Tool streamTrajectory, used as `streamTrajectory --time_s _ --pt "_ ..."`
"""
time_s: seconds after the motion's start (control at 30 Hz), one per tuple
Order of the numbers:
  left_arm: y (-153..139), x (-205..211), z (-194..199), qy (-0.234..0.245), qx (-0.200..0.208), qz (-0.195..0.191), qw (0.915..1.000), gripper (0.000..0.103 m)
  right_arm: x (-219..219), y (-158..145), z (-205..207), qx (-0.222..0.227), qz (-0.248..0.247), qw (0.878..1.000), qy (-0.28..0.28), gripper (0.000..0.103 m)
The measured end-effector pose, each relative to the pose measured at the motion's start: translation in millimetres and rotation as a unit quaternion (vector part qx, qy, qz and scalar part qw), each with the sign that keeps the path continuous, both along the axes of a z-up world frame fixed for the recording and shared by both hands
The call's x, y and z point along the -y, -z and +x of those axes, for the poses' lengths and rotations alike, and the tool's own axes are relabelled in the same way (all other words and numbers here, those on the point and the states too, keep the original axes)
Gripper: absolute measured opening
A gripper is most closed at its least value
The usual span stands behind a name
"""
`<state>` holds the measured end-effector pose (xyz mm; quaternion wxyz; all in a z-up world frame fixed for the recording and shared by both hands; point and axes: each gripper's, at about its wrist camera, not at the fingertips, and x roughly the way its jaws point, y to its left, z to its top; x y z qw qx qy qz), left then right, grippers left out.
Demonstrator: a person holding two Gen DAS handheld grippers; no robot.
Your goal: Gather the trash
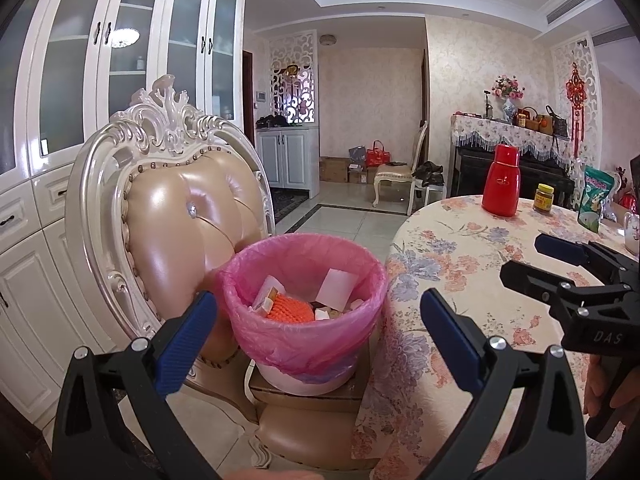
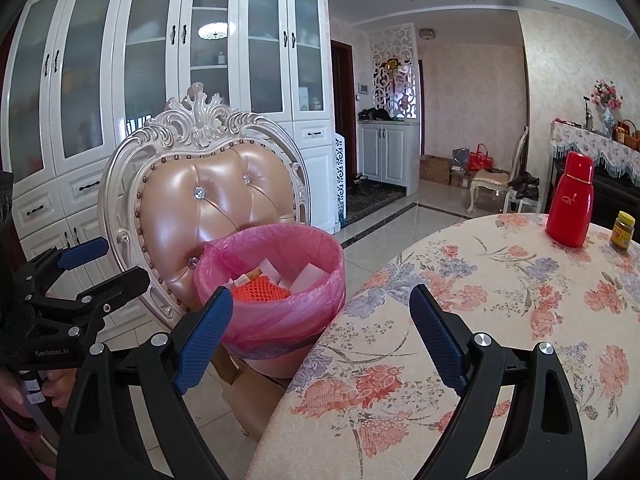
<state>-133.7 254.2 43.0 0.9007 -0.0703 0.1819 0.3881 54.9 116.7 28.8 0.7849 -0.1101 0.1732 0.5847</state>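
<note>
1. The left tongs (image 1: pixel 318 334) and right tongs (image 2: pixel 320 334) both gape wide and carry nothing.
2. The trash bin (image 1: pixel 304 312), lined with a pink bag (image 2: pixel 280 320), sits on a box on the chair (image 1: pixel 188 216) seat, just beside the worktop (image 2: pixel 500 312).
3. A knock from either tongs could tip the perched bin and spill its contents onto the floor.
4. Tugging the thin liner could tear it.

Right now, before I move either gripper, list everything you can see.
Bin: one, white with pink liner, on the chair seat.
Trash: several pieces, orange mesh and white scraps, inside the bin.
Chair: one, beige with white frame, beside the table.
Table: one, floral cloth.
Flask: one, red, on the table.
Jar: one, yellow label, right of the flask.
Pouch: one, green, on the table.
Left gripper: open, empty.
Right gripper: open, empty.
</note>
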Motion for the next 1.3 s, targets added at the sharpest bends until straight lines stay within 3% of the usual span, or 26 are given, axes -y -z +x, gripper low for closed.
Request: streamTrajectory --time_s 1.3 --pt "2 -2 -13 -0.011 -0.001 0.001 0.9999 0.098 1 -3 -9 0.003 0.002 1.000 -0.014 0.085"
